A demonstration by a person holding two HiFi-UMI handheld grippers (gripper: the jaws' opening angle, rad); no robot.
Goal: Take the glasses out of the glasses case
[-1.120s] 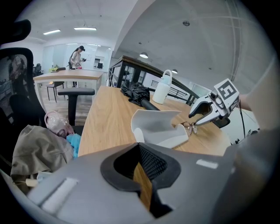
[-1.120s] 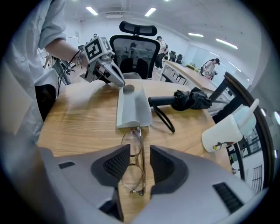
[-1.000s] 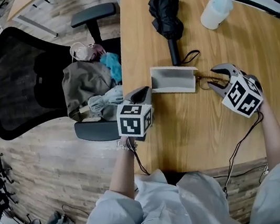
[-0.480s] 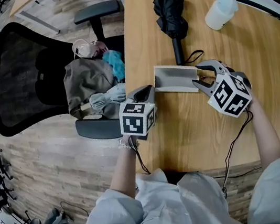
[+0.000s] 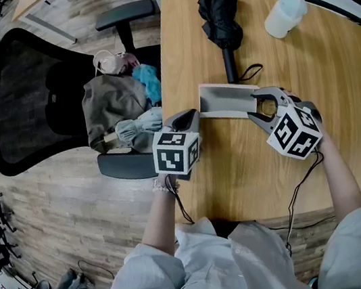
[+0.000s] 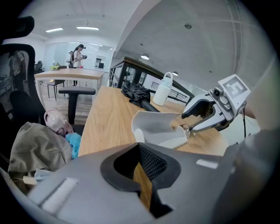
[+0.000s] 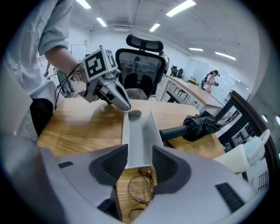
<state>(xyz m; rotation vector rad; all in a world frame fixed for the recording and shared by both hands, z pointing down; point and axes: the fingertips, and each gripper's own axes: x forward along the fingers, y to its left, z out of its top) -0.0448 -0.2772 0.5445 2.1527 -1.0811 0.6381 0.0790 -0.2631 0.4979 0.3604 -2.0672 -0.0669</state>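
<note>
A grey glasses case [image 5: 221, 99] lies open on the wooden table [image 5: 241, 178]. In the right gripper view it is a long trough [image 7: 139, 135]. Thin wire-rimmed glasses [image 7: 140, 188] lie on the wood just outside its near end, also seen as glasses [image 6: 187, 129] from the left. My right gripper [image 5: 253, 106] is open; its jaws have just been opening a little and straddle the glasses and that end of the case, pads touching neither. My left gripper [image 5: 188, 115] is shut, its tip [image 7: 124, 105] at the case's far end.
A folded black umbrella [image 5: 216, 11] lies behind the case and a white plastic jug [image 5: 281, 10] stands at the back right. The table's left edge [image 5: 163, 88] is beside the left gripper. Past it is a black office chair [image 5: 15, 99] piled with bags [image 5: 115, 103].
My right gripper has moved left along the table to the case, so its jaws now stand over the glasses at the case's right end. The left gripper and the case have stayed put.
</note>
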